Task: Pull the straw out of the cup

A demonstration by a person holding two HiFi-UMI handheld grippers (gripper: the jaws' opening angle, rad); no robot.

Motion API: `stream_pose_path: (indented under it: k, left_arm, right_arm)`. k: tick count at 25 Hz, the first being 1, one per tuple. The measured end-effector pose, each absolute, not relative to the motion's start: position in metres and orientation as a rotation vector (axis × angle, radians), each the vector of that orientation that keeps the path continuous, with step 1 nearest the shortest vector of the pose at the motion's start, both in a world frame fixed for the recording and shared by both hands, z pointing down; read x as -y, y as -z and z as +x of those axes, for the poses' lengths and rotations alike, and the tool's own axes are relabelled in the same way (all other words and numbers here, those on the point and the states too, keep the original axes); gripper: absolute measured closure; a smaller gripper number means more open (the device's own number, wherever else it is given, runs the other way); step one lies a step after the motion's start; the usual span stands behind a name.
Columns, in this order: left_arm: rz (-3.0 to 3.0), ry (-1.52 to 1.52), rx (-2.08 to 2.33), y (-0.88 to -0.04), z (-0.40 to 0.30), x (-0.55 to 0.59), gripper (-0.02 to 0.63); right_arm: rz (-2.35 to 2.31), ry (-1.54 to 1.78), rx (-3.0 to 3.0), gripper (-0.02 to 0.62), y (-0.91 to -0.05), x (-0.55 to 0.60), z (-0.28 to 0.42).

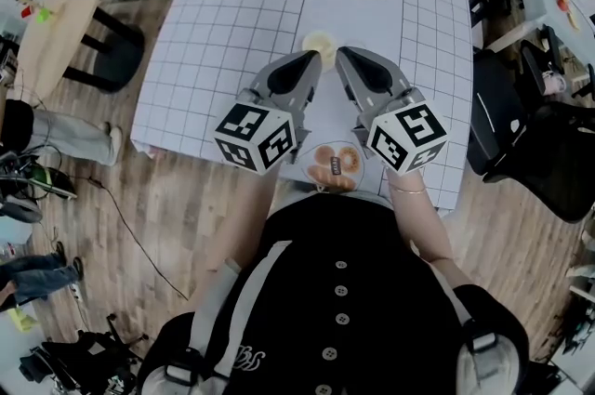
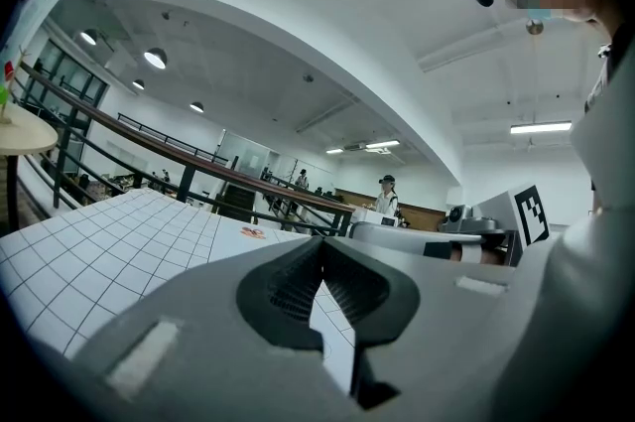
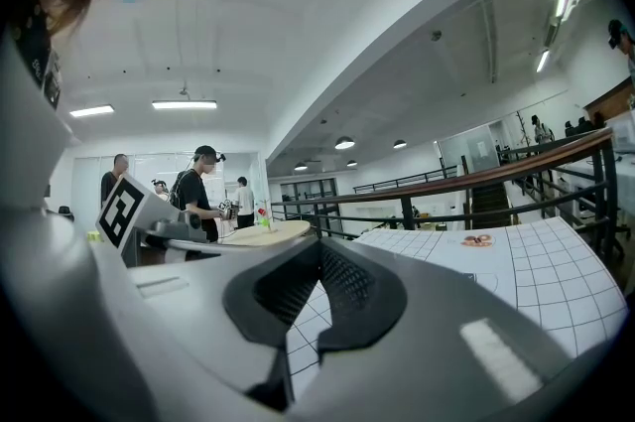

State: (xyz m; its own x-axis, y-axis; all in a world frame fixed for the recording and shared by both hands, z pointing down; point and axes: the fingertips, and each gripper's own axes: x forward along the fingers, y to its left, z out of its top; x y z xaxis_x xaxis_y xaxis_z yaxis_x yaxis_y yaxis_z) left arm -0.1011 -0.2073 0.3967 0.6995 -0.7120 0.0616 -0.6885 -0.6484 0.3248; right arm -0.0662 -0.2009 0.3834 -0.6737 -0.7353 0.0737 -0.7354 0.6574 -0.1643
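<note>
The cup [image 1: 319, 41] has its near side hidden behind the tips of the left gripper [image 1: 313, 60] and right gripper [image 1: 343, 56], and any straw in it is too small to tell. The picture's left edge cuts off a bystander [image 1: 65, 138] above the legs.

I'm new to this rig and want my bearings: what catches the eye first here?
In the head view, the left gripper and right gripper sit side by side mid-frame, their black-and-white marker cubes nearest the person, jaws shut and empty. Just past their tips a pale cup stands on the grid-patterned table; no straw can be made out.
</note>
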Motion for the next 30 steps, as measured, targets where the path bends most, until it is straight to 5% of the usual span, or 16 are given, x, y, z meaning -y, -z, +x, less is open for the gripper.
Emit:
stream_pose_path:
  k: [30]
  left_arm:
    - [2.570, 0.072, 1.090, -0.4051, -0.1016, 0.2079, 0.607]
  right_arm:
    - [1.225, -0.296, 2.842, 0.597, -0.3909, 0.2013, -0.0721]
